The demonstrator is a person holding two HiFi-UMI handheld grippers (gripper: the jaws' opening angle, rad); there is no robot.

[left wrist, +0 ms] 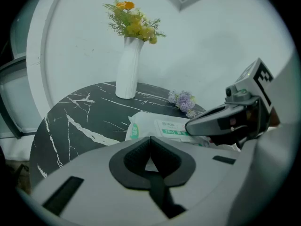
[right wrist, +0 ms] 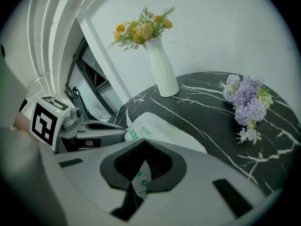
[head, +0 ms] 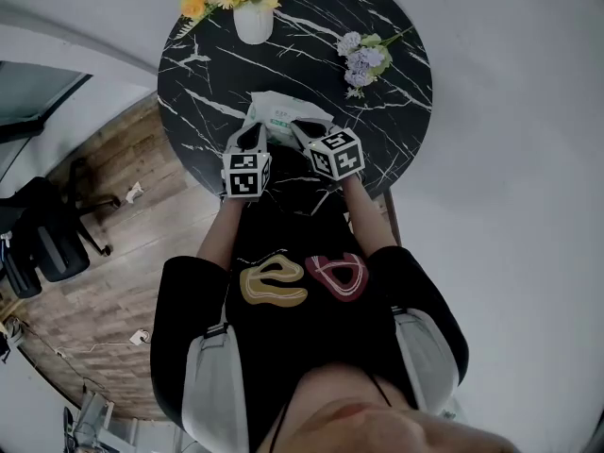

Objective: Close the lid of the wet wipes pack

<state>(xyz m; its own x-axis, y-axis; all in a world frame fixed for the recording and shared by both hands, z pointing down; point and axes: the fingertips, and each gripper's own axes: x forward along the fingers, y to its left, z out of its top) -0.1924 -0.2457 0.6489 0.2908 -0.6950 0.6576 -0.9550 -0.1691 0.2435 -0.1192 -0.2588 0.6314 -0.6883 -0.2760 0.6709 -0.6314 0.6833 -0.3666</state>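
The wet wipes pack (head: pixel 283 113), white with green print, lay flat at the near side of the table (head: pixel 203 83), just ahead of the person's chest; whether its lid was up or down could not be made out. Both tongs met it at its near edge, one at each corner. The left gripper (left wrist: pixel 149 138) had its jaws together at the tips with nothing between them, its nose just short of the pack. The right gripper (right wrist: pixel 143 141) also had its tips closed, and the pack's printed film showed through the gap behind them, directly underneath. Each gripper crossed the other's view from the side and covered part of the pack. Well beyond the pack, at the far rim, stood a white vase (head: pixel 253 22) upright with yellow and orange flowers, and off to the right lay a loose bunch of purple flowers (head: pixel 363 59) on its side, apart from everything else. The table was round, black marble with white veins, set against a white wall. To the left was a wooden floor (head: pixel 123 253) with a black office chair (head: pixel 47 234) on it. In all: one pack, two grippers, one vase, one purple bunch, one table, one chair.
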